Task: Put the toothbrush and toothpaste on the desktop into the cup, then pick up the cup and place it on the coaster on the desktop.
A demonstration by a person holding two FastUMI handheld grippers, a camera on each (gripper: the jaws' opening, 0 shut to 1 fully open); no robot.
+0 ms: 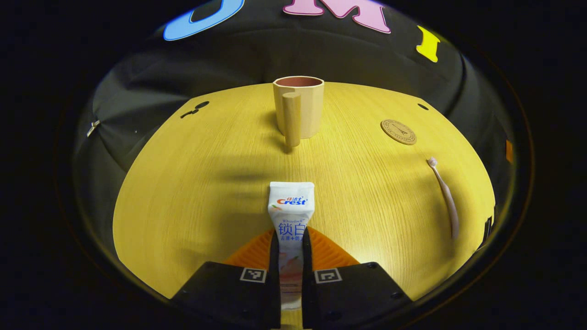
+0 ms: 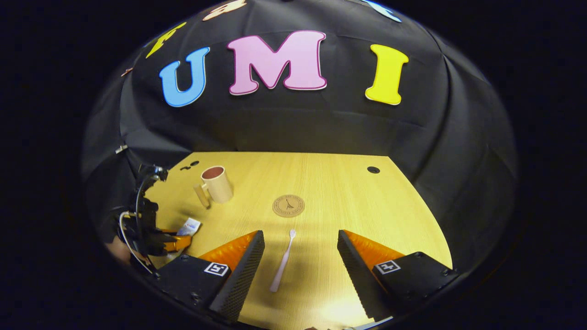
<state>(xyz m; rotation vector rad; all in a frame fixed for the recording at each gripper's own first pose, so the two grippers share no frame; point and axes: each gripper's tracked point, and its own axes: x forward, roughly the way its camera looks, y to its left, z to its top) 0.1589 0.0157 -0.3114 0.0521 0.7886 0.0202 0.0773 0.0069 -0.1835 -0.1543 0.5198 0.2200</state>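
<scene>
Wood-grain desktop (image 1: 192, 192) runs back to the black booth wall, and on it we have the toothpaste (image 1: 291, 215) clamped low between the left gripper (image 1: 290, 256) fingers, pointed at the cup (image 1: 299, 106) — a soft, light tube that we judge will buckle if squeezed hard. Our right gripper (image 2: 300, 256) stands wide open around the toothbrush (image 2: 283, 261) lying flat below the coaster (image 2: 288, 205) — thin, stiff and slippery, best pinched mid-handle.

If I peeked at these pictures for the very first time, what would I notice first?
Probably the toothpaste tube, pinched between the left gripper fingers right up front, pointing at the cup standing farther back on the table. Next, the toothbrush lying flat between the wide-open right gripper, with the round coaster just beyond it.
</scene>
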